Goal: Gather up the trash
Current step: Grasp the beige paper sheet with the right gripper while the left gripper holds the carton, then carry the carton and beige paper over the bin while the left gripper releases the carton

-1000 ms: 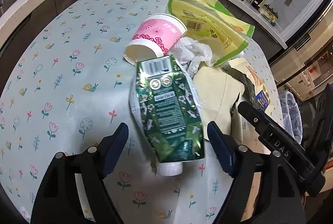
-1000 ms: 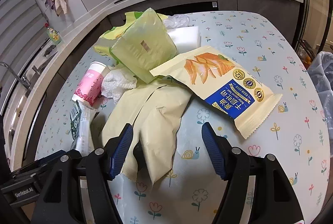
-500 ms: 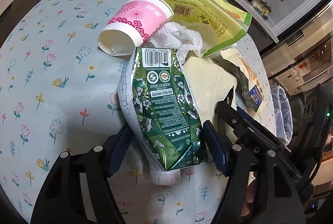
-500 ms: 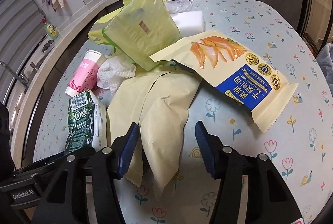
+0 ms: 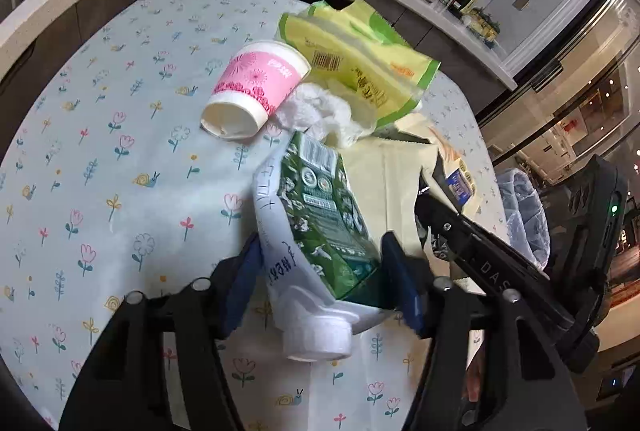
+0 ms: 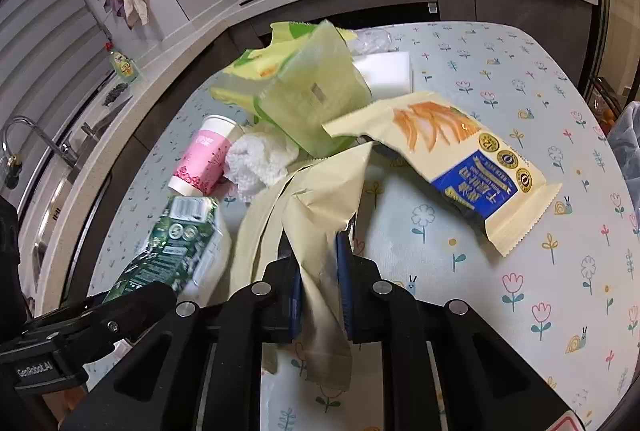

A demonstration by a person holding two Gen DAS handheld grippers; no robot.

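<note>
Both of your grippers have closed within the last second: the left gripper point(image 5: 320, 271) now clamps the crumpled green carton point(image 5: 320, 215), cap end toward you, and the right gripper point(image 6: 318, 287) pinches the pale yellow wrapper point(image 6: 316, 215), which rises crumpled between its fingers. That gives you two pieces secured at once, each apparently ready to lift off the worktop point(image 5: 120, 191). The lined bin point(image 5: 524, 215) sits just beyond the right gripper, while the pink cup point(image 5: 256, 87), tissue and snack bags ahead remain to collect.
</note>
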